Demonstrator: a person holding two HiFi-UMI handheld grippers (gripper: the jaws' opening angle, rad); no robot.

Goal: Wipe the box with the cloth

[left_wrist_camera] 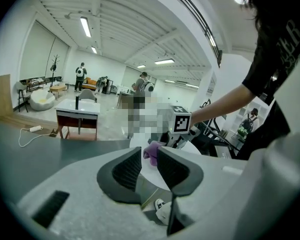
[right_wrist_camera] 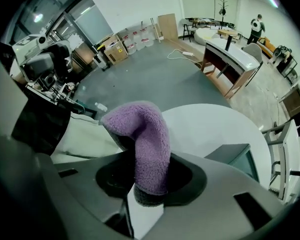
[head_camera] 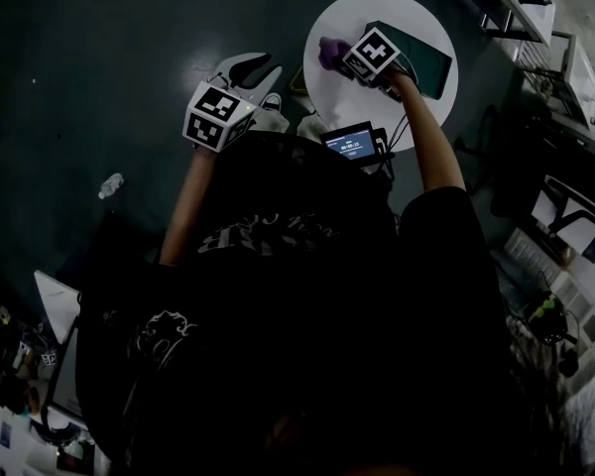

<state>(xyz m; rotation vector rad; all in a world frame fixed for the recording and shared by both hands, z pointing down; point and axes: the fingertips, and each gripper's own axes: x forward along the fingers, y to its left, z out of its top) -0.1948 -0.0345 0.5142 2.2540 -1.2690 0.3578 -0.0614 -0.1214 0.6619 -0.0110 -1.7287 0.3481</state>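
A round white table (head_camera: 342, 97) carries a dark green box (head_camera: 421, 59) on its right part. My right gripper (head_camera: 339, 56) hangs over the table's left part, left of the box and apart from it, shut on a purple fleece cloth (head_camera: 328, 52). In the right gripper view the cloth (right_wrist_camera: 146, 139) bulges up from between the jaws (right_wrist_camera: 149, 176), and the box (right_wrist_camera: 237, 160) lies to the right on the table (right_wrist_camera: 210, 126). My left gripper (head_camera: 250, 70) is off the table over the dark floor. Its jaws (left_wrist_camera: 149, 168) stand a little apart with nothing between them.
A small device with a lit screen (head_camera: 352, 145) sits at the table's near edge. White shoes (head_camera: 274, 117) stand on the floor by the left gripper, and a plastic bottle (head_camera: 110, 184) lies further left. Racks and equipment (head_camera: 565, 77) crowd the right side.
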